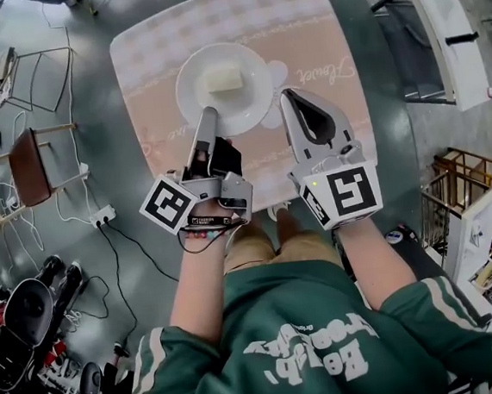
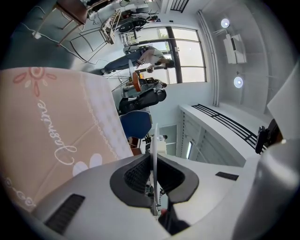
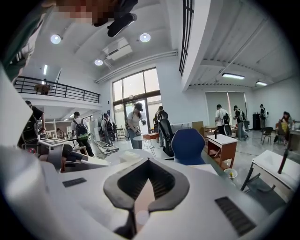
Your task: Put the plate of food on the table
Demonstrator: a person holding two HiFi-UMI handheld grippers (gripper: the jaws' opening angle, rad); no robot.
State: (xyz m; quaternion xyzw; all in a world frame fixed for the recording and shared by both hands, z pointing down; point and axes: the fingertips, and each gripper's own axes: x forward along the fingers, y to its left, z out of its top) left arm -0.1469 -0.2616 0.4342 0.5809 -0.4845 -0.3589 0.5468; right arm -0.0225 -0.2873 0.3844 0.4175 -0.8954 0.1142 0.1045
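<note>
Square table [image 1: 316, 20] under a pink patterned cloth [image 1: 155, 62], on a glossy grey floor [image 1: 102, 145], with a brown chair [image 1: 28, 165] beside it. The cloth's script reads "Jasmine" [image 2: 56, 136] and "Flower" [image 1: 325, 73]. A round white plate [image 1: 197, 97] carrying a pale food block [image 1: 223, 80] is over the table's far half. The left gripper [image 1: 210, 113] clamps the plate's near rim. The right gripper [image 1: 294, 99] is closed and empty.

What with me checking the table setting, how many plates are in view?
1. The white plate, carrying a pale food block, is over the pink-clothed table, its near rim pinched in the left gripper. No other shows; none seems hidden.
</note>
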